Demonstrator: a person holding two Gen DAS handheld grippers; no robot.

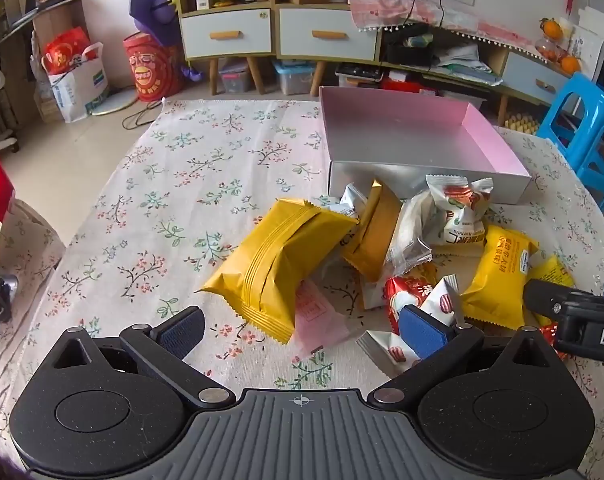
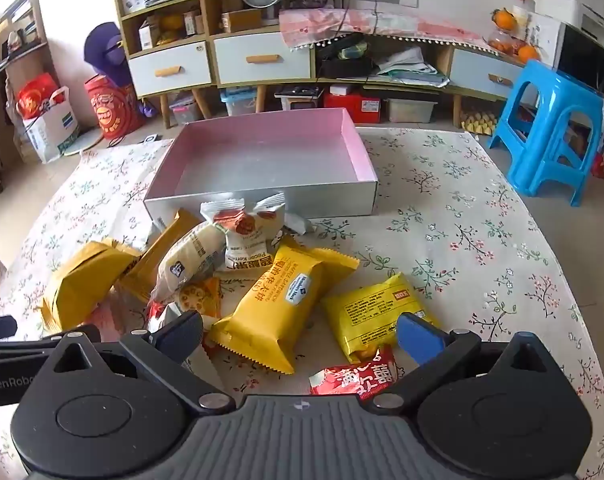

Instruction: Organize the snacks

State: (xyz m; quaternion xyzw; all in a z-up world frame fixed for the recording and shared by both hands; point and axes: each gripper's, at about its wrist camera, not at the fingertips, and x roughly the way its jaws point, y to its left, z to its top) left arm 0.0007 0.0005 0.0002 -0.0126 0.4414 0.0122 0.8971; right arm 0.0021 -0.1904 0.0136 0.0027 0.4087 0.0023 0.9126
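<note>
A heap of snack packets [image 2: 237, 276] lies on the counter [image 2: 462, 240], which is covered by a flowered cloth, just in front of an open pink-lined box [image 2: 261, 160] that holds nothing. In the heap are a big yellow packet [image 1: 277, 264], a yellow sandwich packet [image 2: 277, 308] and a red packet [image 2: 354, 376]. The left gripper [image 1: 302, 334] hovers over the big yellow packet with its jaws wide apart, gripping nothing. The right gripper [image 2: 302, 336] hangs over the sandwich packet, jaws likewise spread and bare. A blue stool [image 2: 550, 128] stands beyond the counter.
</note>
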